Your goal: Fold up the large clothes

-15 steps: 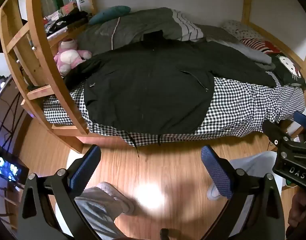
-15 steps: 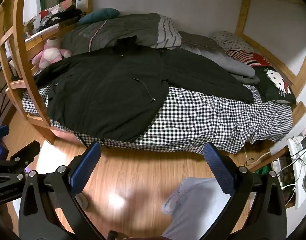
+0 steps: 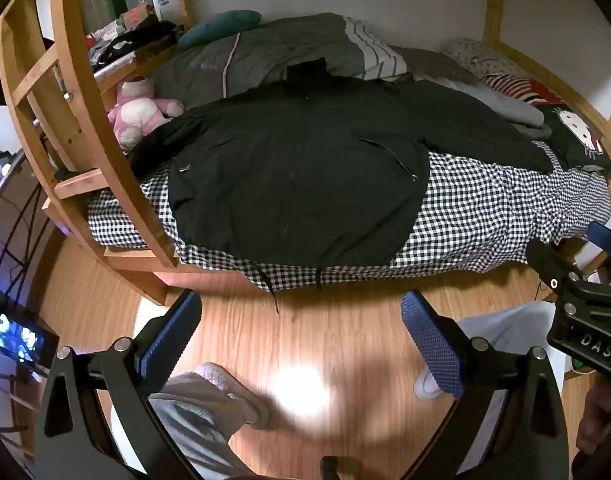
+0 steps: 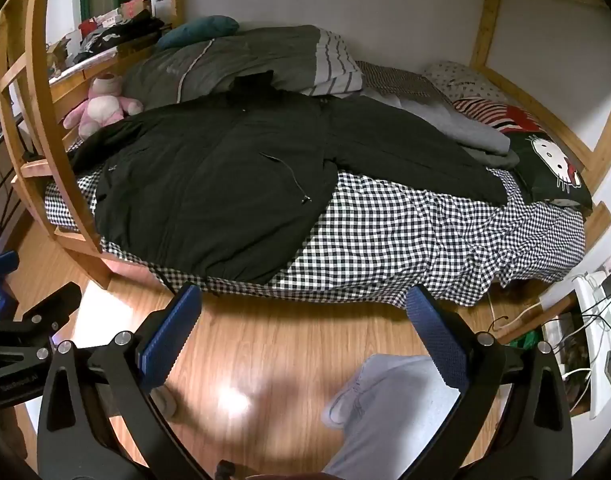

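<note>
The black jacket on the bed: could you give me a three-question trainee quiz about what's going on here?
1. True or false: the black zip-up jacket lies spread flat on the black-and-white checked bedsheet.
2. What is the left gripper holding? A) a sleeve B) nothing C) the pink plush toy
3. Fill in: both the left gripper and the right gripper hover over the wooden ____, short of the bed.

Key: 1 true; 2 B, its blue-padded fingers stand wide apart; 3 floor.
</note>
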Motion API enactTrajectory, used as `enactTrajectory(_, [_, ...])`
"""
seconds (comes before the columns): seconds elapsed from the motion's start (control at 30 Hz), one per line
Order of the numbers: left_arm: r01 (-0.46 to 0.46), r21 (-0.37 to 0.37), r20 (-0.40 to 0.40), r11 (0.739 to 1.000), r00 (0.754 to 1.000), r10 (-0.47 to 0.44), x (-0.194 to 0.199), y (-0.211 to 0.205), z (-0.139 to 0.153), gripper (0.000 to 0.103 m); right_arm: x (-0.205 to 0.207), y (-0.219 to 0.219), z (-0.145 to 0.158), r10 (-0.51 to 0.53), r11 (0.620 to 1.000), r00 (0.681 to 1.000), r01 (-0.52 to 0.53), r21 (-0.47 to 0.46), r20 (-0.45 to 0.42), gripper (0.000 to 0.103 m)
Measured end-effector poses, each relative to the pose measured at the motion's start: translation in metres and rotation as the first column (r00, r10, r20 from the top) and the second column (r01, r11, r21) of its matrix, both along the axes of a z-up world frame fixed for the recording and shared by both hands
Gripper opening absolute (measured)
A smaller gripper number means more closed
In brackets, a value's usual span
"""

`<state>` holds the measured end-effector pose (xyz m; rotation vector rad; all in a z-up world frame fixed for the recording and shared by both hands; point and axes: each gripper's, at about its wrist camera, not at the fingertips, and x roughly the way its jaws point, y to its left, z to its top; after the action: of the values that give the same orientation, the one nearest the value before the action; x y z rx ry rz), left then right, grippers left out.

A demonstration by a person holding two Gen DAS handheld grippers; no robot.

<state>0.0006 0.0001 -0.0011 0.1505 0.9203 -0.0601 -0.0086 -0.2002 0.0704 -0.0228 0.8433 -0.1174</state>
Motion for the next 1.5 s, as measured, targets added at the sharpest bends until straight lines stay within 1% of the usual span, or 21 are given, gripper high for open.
enactTrajectory(0.27, [0.0,-0.004,0.0,1.0,1.0,0.0,0.0005,0.0014,0.0006,0.099,-0.0009,0.0005,0.0017,0.002,1.0,1.0,-0.002,0.001,0.003,0.1])
enactTrajectory(0.47, [0.002,0.009,0.006,1.0,1.0,-0.002,-0.0012,-0.0019,0.0002,0.099,-0.0034,0.0026,0.0049,0.0,1.0,1.0,0.0,0.004,0.005,0.1])
enactTrajectory(0.5, [0.002,0.008,0.006,1.0,1.0,-0.002,-0.0014,-0.002,0.0004,0.099,-0.0014,-0.0023,-0.0025,0.006,1.0,1.0,-0.006,0.005,0.001,0.1])
enactTrajectory(1.5, [0.012,0.013,0.0,1.0,1.0,-0.012,-0.0029,-0.0068,0.0016,0.099,-0.0014,-0.0027,-0.0024,0.008,1.0,1.0,-0.008,0.008,-0.001,0.1])
